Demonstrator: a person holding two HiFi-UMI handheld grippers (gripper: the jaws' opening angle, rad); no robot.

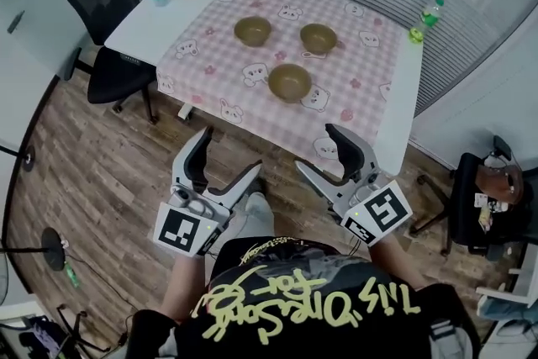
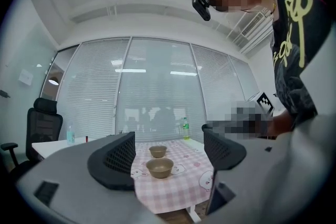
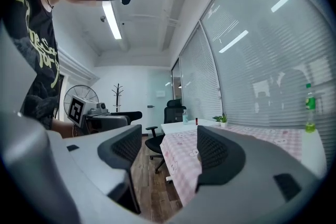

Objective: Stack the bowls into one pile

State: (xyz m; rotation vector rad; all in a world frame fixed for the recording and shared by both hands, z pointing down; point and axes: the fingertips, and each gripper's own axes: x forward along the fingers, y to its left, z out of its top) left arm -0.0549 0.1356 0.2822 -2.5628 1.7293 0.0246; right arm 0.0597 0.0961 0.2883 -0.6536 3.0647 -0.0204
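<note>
Nothing stacked yet, whole job left. Near bowl (image 1: 289, 81), far-left bowl (image 1: 252, 31) and far-right bowl (image 1: 319, 38) sit apart on the bench (image 1: 370, 76). Left gripper (image 1: 229, 152) and right gripper (image 1: 317, 149) hover short of it, fingers released, empty.

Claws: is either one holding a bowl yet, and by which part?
Nothing is held. The left claw and right claw both stand open and empty, short of the table, where all three bowls sit untouched.

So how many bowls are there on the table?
3. The back left bowl, the back right bowl and the near bowl sit apart on the pink checked cloth. None seems hidden.
</note>
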